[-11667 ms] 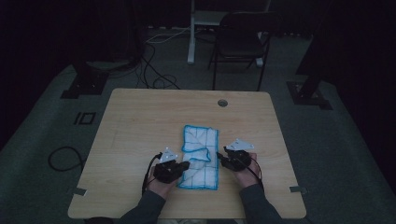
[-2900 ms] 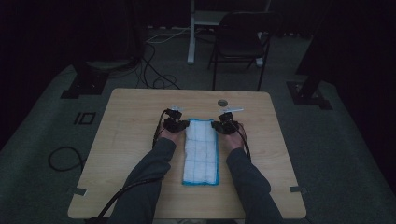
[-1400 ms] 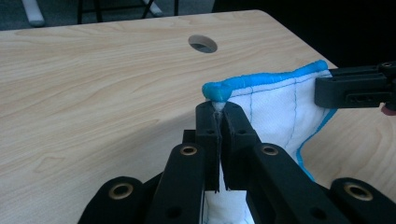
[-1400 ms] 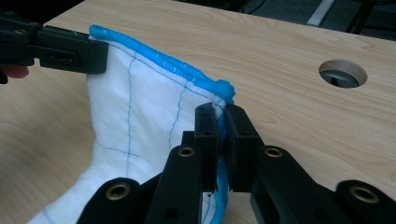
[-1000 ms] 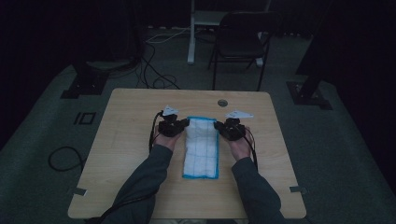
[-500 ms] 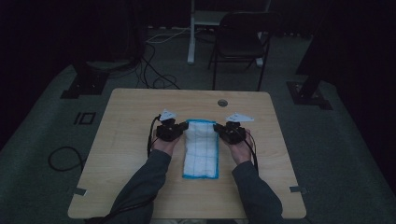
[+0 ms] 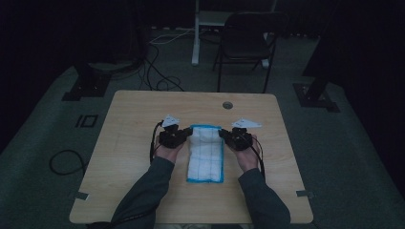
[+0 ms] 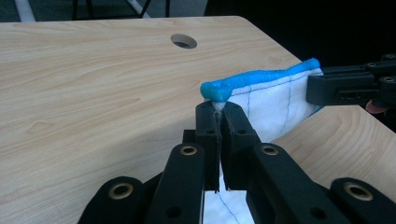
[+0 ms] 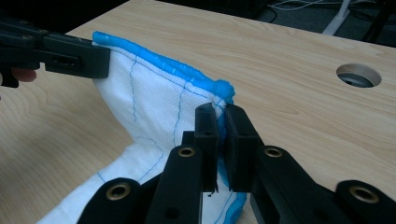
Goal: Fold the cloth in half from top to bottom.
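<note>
White quilted cloth with a bright blue border lay lengthwise on the middle of the wooden tabletop, folded into a long narrow strip. We held it by its two far corners. Our left tongs were closed tight on the far left corner; in the left gripper view the jaws of these tongs pinched the white fabric just under the rolled blue hem, with almost no gap between them. Our right tongs were clamped in the same way on the far right corner, and in the right gripper view the tongs bit into the cloth right below the blue edge. Between the two grips the far end of the cloth was lifted off the wood and hung in a shallow curve, while the near part lay flat on the tabletop. Beyond the cloth, a round cable hole sat in the tabletop near its far edge. A dark chair stood on the floor behind the tabletop.
</note>
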